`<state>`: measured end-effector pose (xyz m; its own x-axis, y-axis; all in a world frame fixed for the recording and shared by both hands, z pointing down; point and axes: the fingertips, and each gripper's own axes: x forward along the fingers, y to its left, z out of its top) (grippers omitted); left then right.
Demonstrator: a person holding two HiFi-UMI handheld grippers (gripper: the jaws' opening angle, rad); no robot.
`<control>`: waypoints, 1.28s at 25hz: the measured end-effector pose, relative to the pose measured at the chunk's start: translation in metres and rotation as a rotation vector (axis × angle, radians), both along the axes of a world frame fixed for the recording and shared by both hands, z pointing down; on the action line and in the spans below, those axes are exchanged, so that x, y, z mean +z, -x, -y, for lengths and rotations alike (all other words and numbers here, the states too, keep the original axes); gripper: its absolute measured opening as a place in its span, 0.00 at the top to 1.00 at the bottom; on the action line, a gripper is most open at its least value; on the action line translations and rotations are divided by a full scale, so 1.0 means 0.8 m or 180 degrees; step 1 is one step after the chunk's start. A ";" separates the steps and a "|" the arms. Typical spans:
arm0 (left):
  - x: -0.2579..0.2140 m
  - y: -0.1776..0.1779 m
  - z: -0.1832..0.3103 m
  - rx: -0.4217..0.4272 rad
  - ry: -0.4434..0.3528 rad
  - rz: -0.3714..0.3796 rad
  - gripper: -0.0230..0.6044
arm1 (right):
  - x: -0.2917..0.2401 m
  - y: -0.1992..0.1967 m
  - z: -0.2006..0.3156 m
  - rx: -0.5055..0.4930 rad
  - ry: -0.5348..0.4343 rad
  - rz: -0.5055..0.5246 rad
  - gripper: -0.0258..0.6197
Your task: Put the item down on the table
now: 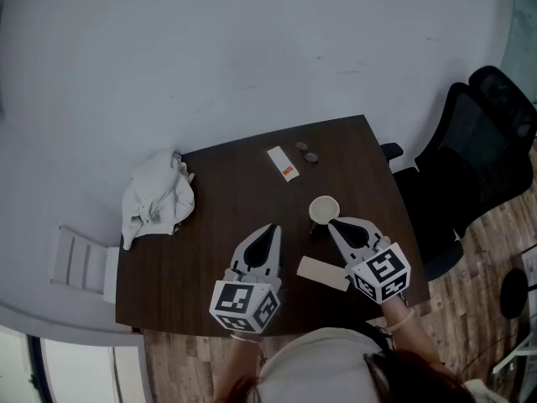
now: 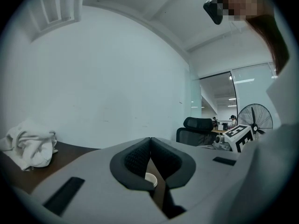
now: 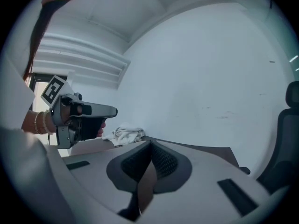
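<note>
At lower centre, two grey tools, the left gripper and right gripper, keep jaws pressed together, empty. One round white cup stands on the dark wooden table just above the right gripper; one crumpled cloth lies at left.

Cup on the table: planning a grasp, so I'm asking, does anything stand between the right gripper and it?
Nothing visible does. In the head view the cup stands on the table just beyond the right gripper, whose jaws are shut and empty. The beige card lies beside that gripper, nearer the person, off that line.
</note>
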<state>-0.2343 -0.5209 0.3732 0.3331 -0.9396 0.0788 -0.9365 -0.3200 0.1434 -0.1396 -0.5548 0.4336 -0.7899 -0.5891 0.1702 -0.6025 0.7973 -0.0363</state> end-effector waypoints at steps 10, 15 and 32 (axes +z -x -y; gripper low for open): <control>-0.010 -0.013 0.011 0.0051 -0.0034 0.0050 0.93 | -0.039 -0.016 0.009 0.0139 -0.0156 0.0149 0.95; -0.010 -0.017 0.015 0.0063 -0.0035 0.0072 0.93 | -0.055 -0.026 0.015 0.0229 -0.0268 0.0150 0.95; -0.021 -0.025 0.028 0.0120 -0.0174 0.0073 0.93 | -0.079 -0.053 0.022 0.0468 -0.0378 0.0346 0.95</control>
<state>-0.2145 -0.5433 0.3565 0.3672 -0.9295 0.0356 -0.9264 -0.3620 0.1033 -0.0975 -0.5720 0.3700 -0.7040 -0.7101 0.0113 -0.7102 0.7038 -0.0184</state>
